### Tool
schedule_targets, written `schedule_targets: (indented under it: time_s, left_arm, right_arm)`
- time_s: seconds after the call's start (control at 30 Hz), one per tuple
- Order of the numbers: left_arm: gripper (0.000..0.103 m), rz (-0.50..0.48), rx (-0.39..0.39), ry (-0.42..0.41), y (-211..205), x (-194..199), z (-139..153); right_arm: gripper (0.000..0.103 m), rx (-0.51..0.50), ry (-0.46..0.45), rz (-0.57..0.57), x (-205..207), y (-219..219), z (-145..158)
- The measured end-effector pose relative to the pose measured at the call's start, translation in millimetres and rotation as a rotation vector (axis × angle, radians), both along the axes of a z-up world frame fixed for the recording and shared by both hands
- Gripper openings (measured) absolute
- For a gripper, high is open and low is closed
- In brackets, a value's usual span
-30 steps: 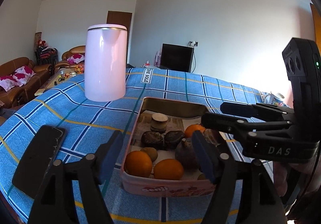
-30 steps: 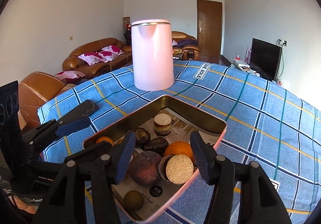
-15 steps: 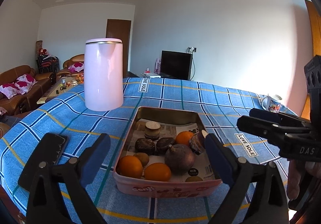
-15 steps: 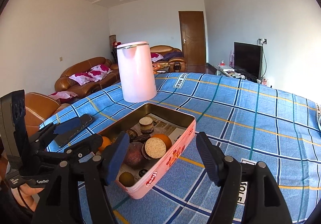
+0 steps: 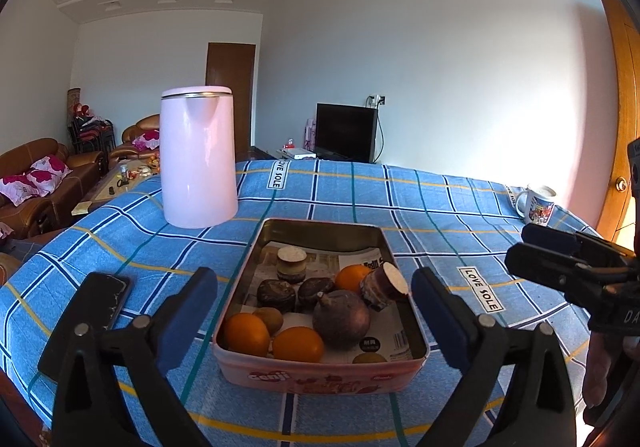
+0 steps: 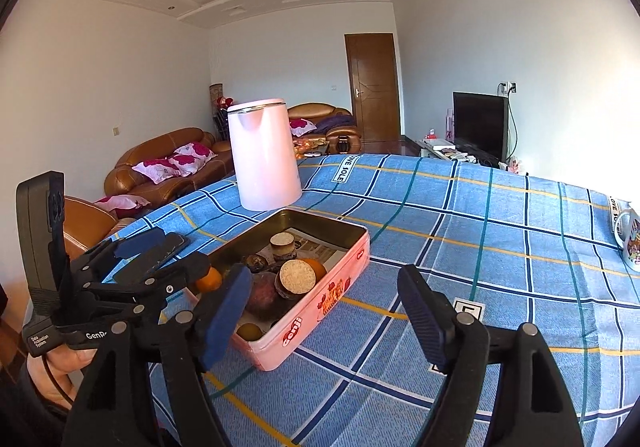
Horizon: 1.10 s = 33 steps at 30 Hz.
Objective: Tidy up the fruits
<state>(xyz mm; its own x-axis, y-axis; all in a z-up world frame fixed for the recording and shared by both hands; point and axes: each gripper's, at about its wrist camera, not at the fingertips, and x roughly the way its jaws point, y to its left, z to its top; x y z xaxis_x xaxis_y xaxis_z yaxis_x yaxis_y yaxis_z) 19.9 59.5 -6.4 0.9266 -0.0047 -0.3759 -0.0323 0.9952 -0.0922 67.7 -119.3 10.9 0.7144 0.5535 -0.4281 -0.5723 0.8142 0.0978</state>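
A pink metal tin (image 5: 320, 375) sits on the blue checked tablecloth and holds fruit: oranges (image 5: 246, 333), a purple round fruit (image 5: 340, 319), a kiwi (image 5: 268, 317), dark round pieces and cut cylinders. The tin also shows in the right wrist view (image 6: 320, 299). My left gripper (image 5: 314, 317) is open and empty, hovering just before the tin's near edge. My right gripper (image 6: 324, 307) is open and empty, to the right of the tin. Each gripper shows in the other's view, the right one (image 5: 560, 263) and the left one (image 6: 132, 259).
A tall pink kettle (image 5: 198, 159) stands behind the tin. A black phone (image 5: 86, 323) lies left of the tin. A printed mug (image 5: 538, 203) stands at the far right of the table. Sofas and a TV are beyond the table.
Both grippers have pulled back from over the tin and opened wider. The tin now looks smaller and farther away in both views.
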Motion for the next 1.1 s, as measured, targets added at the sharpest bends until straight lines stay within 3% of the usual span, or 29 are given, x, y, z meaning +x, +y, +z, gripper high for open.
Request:
schedule_targets:
  time_s: [1.1]
  left_arm:
    - [0.103,0.001,0.050,-0.014,-22,-7,12]
  right_arm:
    - [0.078,0.027,-0.029,-0.041,-15,-28,0]
